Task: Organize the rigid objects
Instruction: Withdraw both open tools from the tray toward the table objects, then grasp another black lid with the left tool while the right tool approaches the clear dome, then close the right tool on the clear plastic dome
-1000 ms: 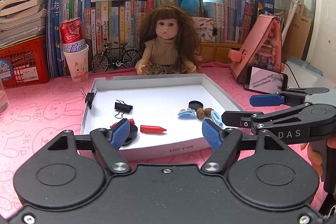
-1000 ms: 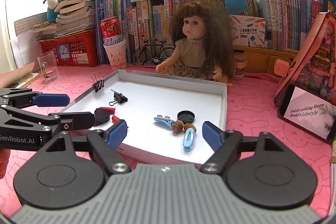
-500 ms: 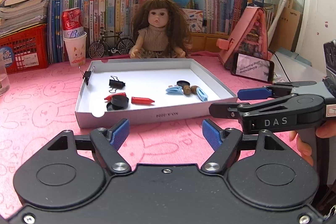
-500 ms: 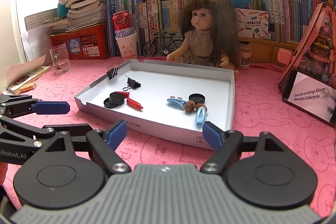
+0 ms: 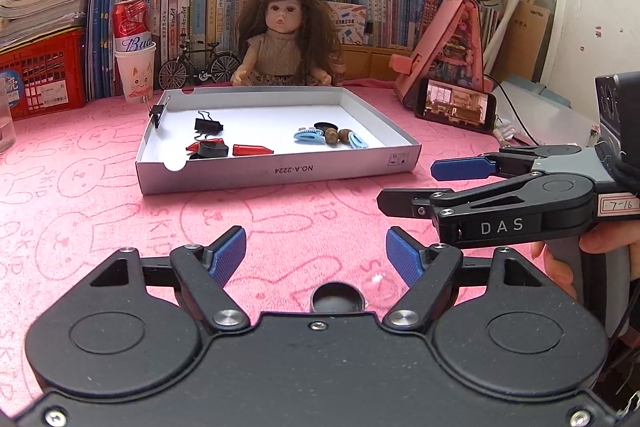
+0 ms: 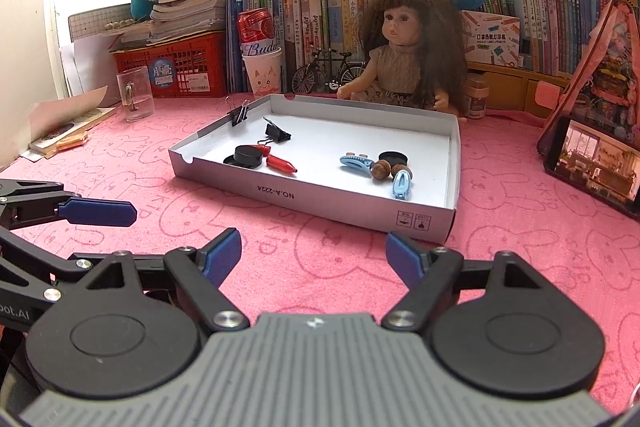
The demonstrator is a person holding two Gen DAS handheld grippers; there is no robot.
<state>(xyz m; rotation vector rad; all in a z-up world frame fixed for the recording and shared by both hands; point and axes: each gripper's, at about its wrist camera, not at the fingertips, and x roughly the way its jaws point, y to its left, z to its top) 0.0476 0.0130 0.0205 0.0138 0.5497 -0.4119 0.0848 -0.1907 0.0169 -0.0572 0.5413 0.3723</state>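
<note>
Left wrist view: shallow white cardboard tray (image 5: pixel 276 167) of small rigid items sits ahead of both claws on pink bench (image 5: pixel 100 195); left claw (image 5: pixel 316 257) and right claw (image 5: pixel 404 187) open, empty; black round cap (image 5: pixel 338 301) right under left claw, nearest.

**Two wrist fisheyes, low over the pink cloth, both facing the box lid and bookshelf**

Left wrist view: sits behind the left gripper (image 5: pixel 316 253), looking forward and slightly down. White box lid (image 5: pixel 280 171) lies a short way ahead, seen nearly square-on. Right gripper (image 5: pixel 408 187) enters from the right edge, side-on.

Right wrist view: behind the right gripper (image 6: pixel 314 253), same low forward tilt, placed further right; box lid (image 6: pixel 320 203) appears skewed, its near right corner closest. Left gripper (image 6: pixel 100 213) juts in from the left edge.

Shared: box lid and contents, doll (image 5: pixel 286 47) (image 6: pixel 404 55), book row, pink cloth (image 5: pixel 80 195) (image 6: pixel 520 227), phone (image 5: pixel 456 105) (image 6: pixel 596 167).
</note>
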